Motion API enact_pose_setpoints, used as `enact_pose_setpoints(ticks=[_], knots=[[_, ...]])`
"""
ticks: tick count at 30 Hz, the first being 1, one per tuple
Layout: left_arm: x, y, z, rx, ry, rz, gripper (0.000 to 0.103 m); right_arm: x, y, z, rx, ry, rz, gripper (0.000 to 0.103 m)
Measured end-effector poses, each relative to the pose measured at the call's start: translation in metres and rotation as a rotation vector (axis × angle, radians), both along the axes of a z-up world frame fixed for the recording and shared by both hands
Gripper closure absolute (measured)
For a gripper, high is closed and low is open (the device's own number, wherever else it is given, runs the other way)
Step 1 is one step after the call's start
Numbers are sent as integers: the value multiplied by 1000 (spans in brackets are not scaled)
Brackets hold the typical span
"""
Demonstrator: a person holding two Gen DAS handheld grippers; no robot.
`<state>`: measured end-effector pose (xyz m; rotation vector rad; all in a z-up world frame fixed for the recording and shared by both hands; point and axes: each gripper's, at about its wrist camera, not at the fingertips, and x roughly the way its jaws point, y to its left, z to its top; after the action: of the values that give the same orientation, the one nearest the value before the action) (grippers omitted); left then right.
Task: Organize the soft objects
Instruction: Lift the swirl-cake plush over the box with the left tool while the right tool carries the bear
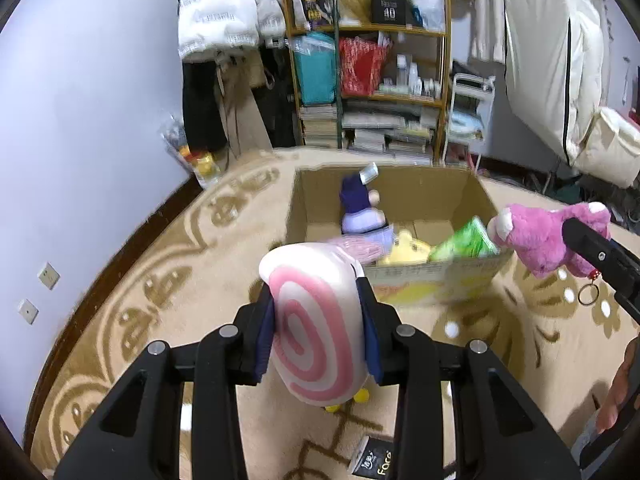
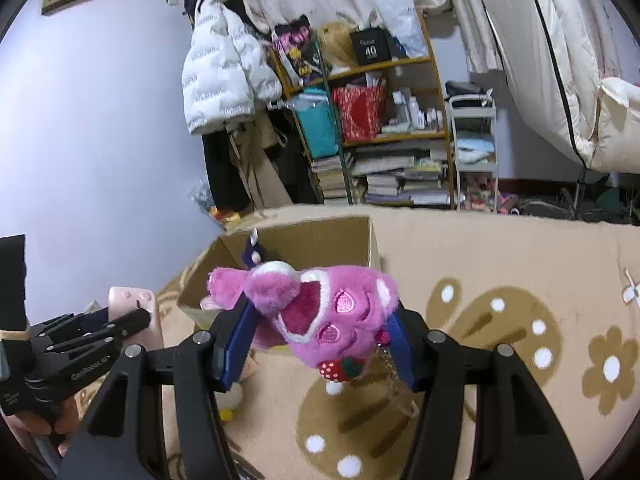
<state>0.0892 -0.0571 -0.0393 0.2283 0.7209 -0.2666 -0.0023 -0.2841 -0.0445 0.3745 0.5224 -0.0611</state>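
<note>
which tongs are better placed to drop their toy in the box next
Probably right. The right tongs hold the pink plush bear beside the open cardboard box's near corner; the left tongs' pink-and-white swirl plush sits further back.

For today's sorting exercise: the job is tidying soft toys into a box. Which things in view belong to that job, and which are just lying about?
Job:
left gripper
swirl plush
right gripper
pink plush
cardboard box
toys in it

Lying about:
bookshelf
white jacket
carpet
</note>
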Motion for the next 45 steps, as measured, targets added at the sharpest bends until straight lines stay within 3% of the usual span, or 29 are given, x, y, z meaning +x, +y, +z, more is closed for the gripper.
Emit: enact_pose_setpoints(ticks=[9,19,24,29,36,45], knots=[[1,2,28,-10,-118,-12,67,3,3,17,-57,-57,-13,40],[14,-1,26,-18,-146,-4,67,21,5,10,-81,-63,-18,40],[32,-20,21,23,-174,-40,67,36,4,2,-83,-55,-18,40],[52,-37,11,-14,-116,-85,66,57,-2,-17,-37,-30,-10,40],[70,-52,-9,38,-97,-96,66,78,-7,-36,-16,-2,9,40],[97,-48,-30,26,-42,-54,65,94,11,-40,-150,9,52,39]])
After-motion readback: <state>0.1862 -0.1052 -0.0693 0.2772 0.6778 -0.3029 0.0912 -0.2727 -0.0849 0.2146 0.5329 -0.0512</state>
